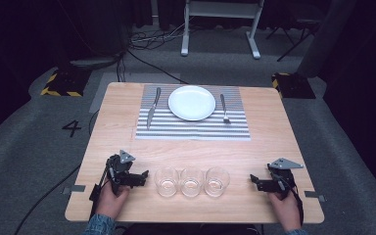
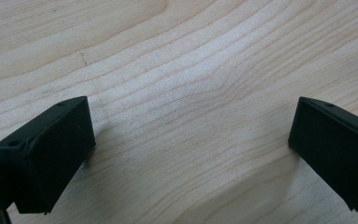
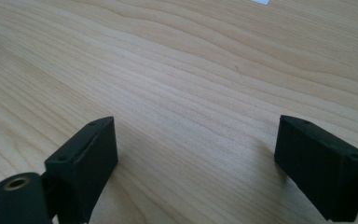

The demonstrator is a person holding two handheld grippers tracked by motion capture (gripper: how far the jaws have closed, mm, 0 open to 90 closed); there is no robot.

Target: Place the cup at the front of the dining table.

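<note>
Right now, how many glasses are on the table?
3, in a row at the near edge between the grippers: left glass, middle glass, right glass. None seems hidden.

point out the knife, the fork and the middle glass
knife (image 1: 152,108): high view, middle of its length, left of the plate
fork (image 1: 223,107): high view, on its handle, right of the plate
middle glass (image 1: 191,182): high view, centre of the glass

three glasses (image 1: 192,182) between tools, bare flanks
</note>
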